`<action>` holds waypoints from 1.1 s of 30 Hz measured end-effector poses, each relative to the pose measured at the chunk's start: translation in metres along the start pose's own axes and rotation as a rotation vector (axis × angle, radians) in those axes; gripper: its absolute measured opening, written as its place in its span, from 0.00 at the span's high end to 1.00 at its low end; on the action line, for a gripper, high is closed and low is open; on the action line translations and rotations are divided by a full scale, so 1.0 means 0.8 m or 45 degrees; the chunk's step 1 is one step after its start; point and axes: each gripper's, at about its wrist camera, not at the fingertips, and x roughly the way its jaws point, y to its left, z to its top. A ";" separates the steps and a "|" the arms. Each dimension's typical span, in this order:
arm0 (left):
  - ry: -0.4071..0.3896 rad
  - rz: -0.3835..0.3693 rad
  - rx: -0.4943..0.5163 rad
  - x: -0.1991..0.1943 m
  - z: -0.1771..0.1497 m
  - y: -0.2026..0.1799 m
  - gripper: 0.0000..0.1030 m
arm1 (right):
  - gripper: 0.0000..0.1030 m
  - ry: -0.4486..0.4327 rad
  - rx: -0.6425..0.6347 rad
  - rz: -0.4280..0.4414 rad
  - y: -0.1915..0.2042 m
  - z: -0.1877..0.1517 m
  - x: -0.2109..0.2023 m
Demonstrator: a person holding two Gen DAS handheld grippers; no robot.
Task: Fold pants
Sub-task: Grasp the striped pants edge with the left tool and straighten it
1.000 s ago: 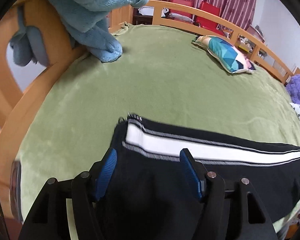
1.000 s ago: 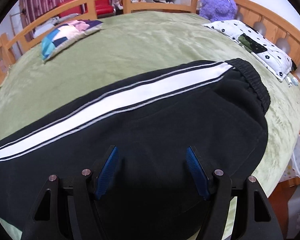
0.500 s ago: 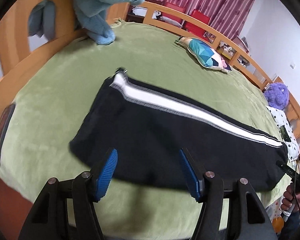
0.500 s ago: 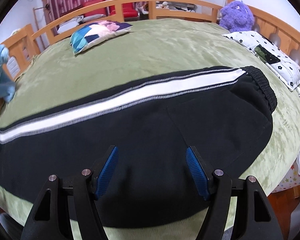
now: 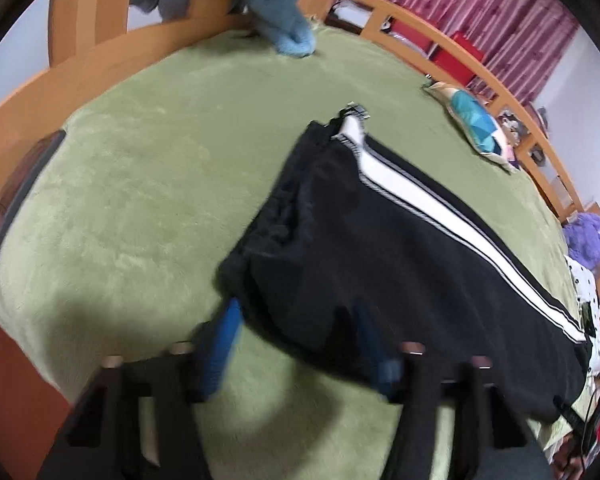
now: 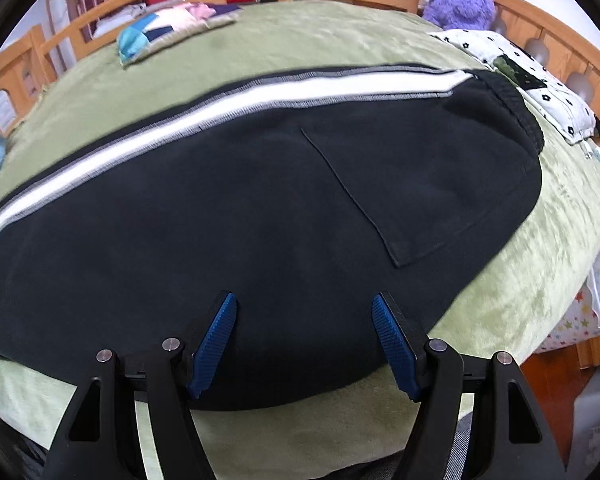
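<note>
Looking through the left wrist view first, I see the black pants (image 5: 380,264) lying across the green blanket (image 5: 140,184), running from centre frame to the lower right, their white side stripe (image 5: 432,208) along the upper edge. My left gripper (image 5: 296,328) sits at the bottom, blurred. Its jaws have just been closing, and the hem corner of the pants lies between the blue pads (image 5: 224,332); I cannot tell whether they pinch the cloth yet. A light blue plush blanket (image 5: 288,28) hangs over the wooden bed rail (image 5: 440,36) at the top, and a patchwork cushion (image 5: 476,128) lies at upper right. A purple plush toy (image 5: 586,240) sits at the right edge.

In the right wrist view, the pants fill the middle, waistband (image 6: 516,112) at upper right, a back pocket (image 6: 416,184) right of centre. My right gripper (image 6: 304,336) at the bottom has its jaws standing wide apart over the lower edge of the fabric, gripping nothing. A dotted white pillow (image 6: 540,76) lies at upper right, just beside the waistband.
</note>
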 end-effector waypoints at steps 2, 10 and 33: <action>-0.001 0.039 0.034 0.005 0.002 0.006 0.87 | 0.30 0.009 0.005 -0.016 -0.002 -0.003 0.003; 0.017 0.047 0.186 -0.032 0.003 -0.001 0.82 | 0.30 -0.023 0.071 -0.075 -0.022 0.003 -0.020; 0.035 -0.021 0.265 0.083 0.142 -0.079 0.71 | 0.30 -0.055 0.032 -0.107 0.033 0.046 -0.030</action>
